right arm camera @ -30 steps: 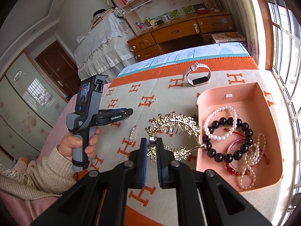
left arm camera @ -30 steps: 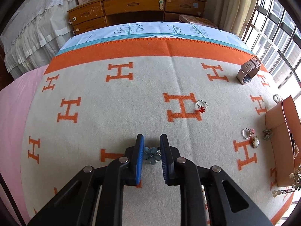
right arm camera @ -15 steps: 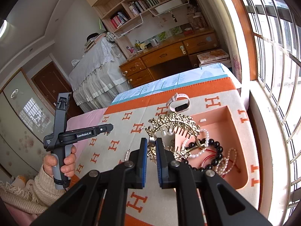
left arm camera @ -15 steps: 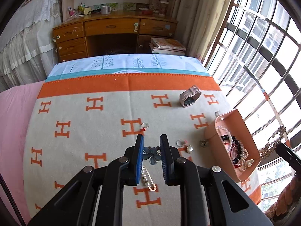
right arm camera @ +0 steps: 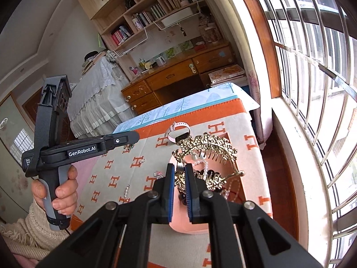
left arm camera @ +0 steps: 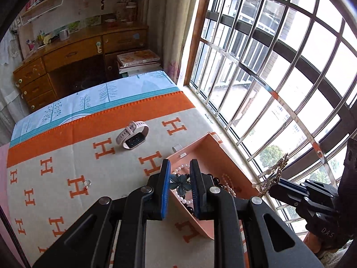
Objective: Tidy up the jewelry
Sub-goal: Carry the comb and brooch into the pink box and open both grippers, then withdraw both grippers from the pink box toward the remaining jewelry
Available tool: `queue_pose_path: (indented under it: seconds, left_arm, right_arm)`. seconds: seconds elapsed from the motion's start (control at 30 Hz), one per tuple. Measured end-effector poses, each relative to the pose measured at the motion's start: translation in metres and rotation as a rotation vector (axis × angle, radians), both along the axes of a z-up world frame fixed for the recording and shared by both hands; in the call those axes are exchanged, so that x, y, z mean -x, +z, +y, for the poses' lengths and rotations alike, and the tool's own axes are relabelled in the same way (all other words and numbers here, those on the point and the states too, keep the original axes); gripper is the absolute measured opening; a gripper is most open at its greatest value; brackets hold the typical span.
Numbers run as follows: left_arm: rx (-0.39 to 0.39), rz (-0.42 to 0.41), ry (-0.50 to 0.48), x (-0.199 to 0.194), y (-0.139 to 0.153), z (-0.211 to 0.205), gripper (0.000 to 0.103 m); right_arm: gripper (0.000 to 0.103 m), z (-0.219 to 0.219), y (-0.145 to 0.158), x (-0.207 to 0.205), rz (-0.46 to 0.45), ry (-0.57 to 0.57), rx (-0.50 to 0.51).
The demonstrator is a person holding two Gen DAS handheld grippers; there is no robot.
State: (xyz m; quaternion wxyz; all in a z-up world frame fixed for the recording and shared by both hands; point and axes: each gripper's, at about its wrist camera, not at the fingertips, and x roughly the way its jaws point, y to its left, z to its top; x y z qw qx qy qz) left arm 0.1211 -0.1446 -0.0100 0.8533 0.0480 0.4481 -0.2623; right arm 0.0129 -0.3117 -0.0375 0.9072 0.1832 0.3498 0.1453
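Between your left gripper [left arm camera: 179,184] jaws: one dark blue flower-shaped brooch [left arm camera: 180,184], pinched nearly closed, above the near corner of the open pink rectangular jewellery box [left arm camera: 214,154]. Between your right gripper [right arm camera: 179,174] jaws: one gold filigree tiara comb [right arm camera: 206,144], clamped tight, just over the same box. Step in hand: depositing. Next, lower each piece inside, then part the jaws.

One watch [left arm camera: 133,138] at eleven o'clock, one pink box [left arm camera: 214,154]. One flower brooch [left arm camera: 180,184], one gold tiara [right arm camera: 207,147]. Two grippers.
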Motion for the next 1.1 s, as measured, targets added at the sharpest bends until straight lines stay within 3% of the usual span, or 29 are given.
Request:
queue_pose_path:
  seconds: [0.2,0.47,0.7,1.1]
  left_arm:
    - [-0.015,0.116,-0.049,-0.012,-0.04,-0.043,0.015]
    - [-0.018,0.283,0.005,-0.039,-0.082,-0.052,0.015]
    - [-0.038,0.296,0.044,-0.041,-0.088,-0.042,0.019]
    - [0.029,0.227,0.108,-0.016,-0.058,0.011,0.026]
  right_arm:
    - [0.009,-0.004,-0.018,0.001,0.058,0.003,0.014]
    - [0.009,-0.001,-0.031,-0.011,0.102,0.034,0.039]
    - [0.009,0.004,-0.039,-0.033,0.15,0.069,0.118]
    - [0.009,0.021,-0.054,-0.079,0.233,0.141,0.212]
